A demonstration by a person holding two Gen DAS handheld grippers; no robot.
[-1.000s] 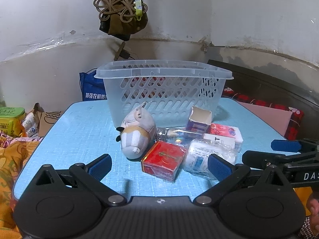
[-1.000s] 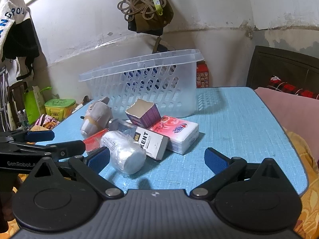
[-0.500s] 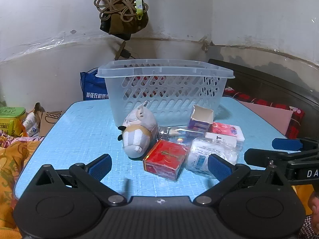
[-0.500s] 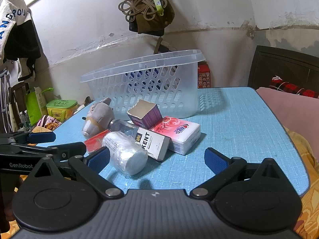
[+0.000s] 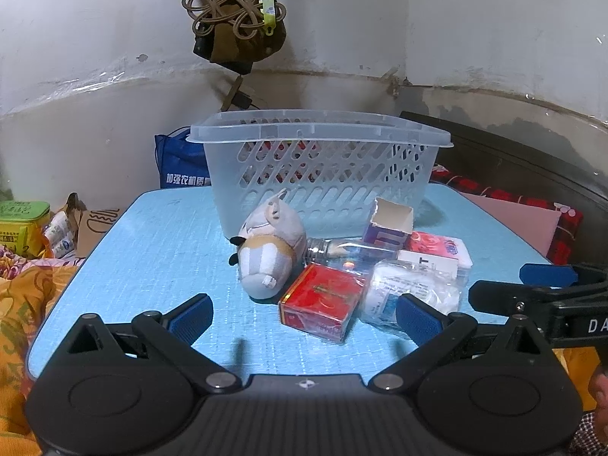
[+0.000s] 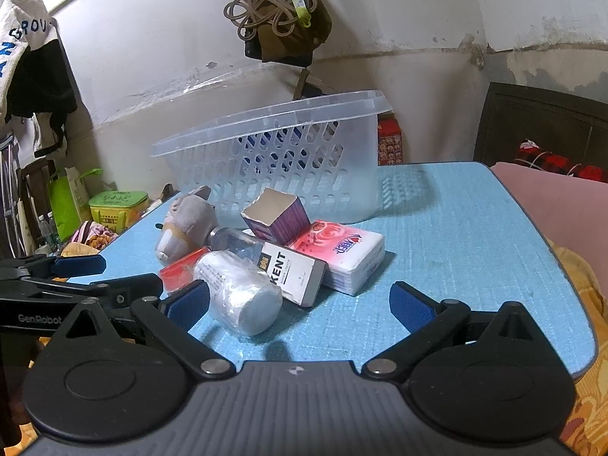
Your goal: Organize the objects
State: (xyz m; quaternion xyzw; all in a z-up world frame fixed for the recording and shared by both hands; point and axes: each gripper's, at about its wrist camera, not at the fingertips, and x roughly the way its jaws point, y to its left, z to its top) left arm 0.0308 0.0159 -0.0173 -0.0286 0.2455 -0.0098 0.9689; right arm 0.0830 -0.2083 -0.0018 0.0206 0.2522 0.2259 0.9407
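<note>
A clear plastic basket [image 5: 319, 174] [image 6: 273, 159] stands at the back of the blue table [image 5: 152, 250]. In front of it lies a heap: a grey plush toy [image 5: 268, 250] [image 6: 186, 224], a red box [image 5: 323, 302], a glass bottle [image 5: 349, 252], a wrapped white roll [image 5: 412, 290] [image 6: 239, 296], an open purple carton [image 5: 389, 222] [image 6: 275, 214], a white KENT box [image 6: 294, 275] and a pink tissue pack [image 6: 344, 252]. My left gripper [image 5: 304, 317] is open just short of the red box. My right gripper [image 6: 300, 302] is open, with the roll by its left finger.
Table edges run close on both sides. A green tin [image 5: 21, 224] and bags [image 5: 182, 169] sit off the left side, orange bedding [image 5: 22, 304] below. A pink cushion [image 6: 558, 205] lies to the right. Cords and a bag [image 5: 235, 11] hang on the wall behind the basket.
Both grippers have pulled back and risen slightly, so the heap looks a little farther off. Nothing on the table has moved; both stay open.
</note>
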